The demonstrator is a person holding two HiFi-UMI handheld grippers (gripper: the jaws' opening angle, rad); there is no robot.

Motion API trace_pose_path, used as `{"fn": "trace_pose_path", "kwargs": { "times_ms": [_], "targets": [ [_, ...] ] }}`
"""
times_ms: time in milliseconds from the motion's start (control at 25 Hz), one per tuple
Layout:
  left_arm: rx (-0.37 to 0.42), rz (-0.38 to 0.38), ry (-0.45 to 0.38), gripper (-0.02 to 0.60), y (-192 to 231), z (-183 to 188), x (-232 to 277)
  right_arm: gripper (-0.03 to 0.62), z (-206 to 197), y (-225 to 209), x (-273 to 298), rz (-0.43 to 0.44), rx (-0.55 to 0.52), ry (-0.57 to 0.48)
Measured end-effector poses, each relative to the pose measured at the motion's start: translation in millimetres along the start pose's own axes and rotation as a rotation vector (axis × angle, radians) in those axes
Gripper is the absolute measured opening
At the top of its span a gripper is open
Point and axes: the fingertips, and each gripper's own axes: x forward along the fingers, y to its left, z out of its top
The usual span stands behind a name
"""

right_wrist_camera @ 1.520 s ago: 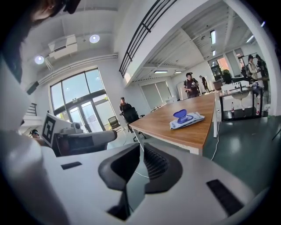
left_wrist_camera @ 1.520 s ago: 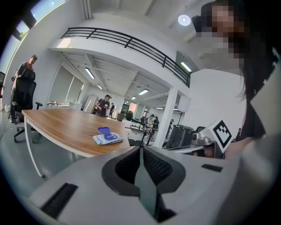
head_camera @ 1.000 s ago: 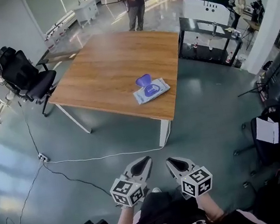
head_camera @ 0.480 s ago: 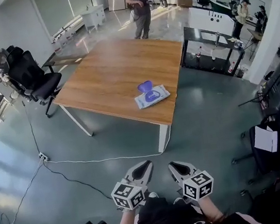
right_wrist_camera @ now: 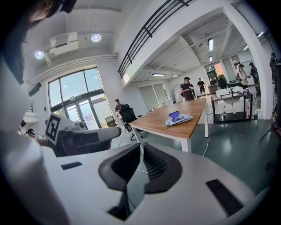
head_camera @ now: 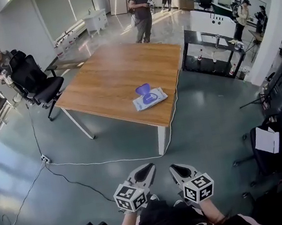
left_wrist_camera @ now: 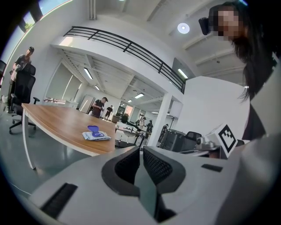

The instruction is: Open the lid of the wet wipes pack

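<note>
Head view: the wet wipes pack lies on the wooden desk near its front edge, with its purple lid flipped up. The left tongs and the right tongs are held side by side above the grey floor, well short of the desk. A black office chair stands to the desk's left, and a person stands beyond its far end.

Left gripper view: the left tongs are pressed together with nothing between them. The pack sits far ahead on the desk, lid raised.

Right gripper view: the right tongs are closing, the pads all but meeting, and nothing lies between them. The pack rests well away on the desk's near corner.
</note>
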Motion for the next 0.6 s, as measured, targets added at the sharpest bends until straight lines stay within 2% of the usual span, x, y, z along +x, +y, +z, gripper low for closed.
{"fn": "trace_pose_path", "kwargs": {
  "times_ms": [600],
  "targets": [
    [0.005, 0.017, 0.023, 0.014, -8.3, -8.3, -2.4, 0.032, -6.7, 1.0, -4.4, 0.021, -0.010, 0.010]
  ]
}}
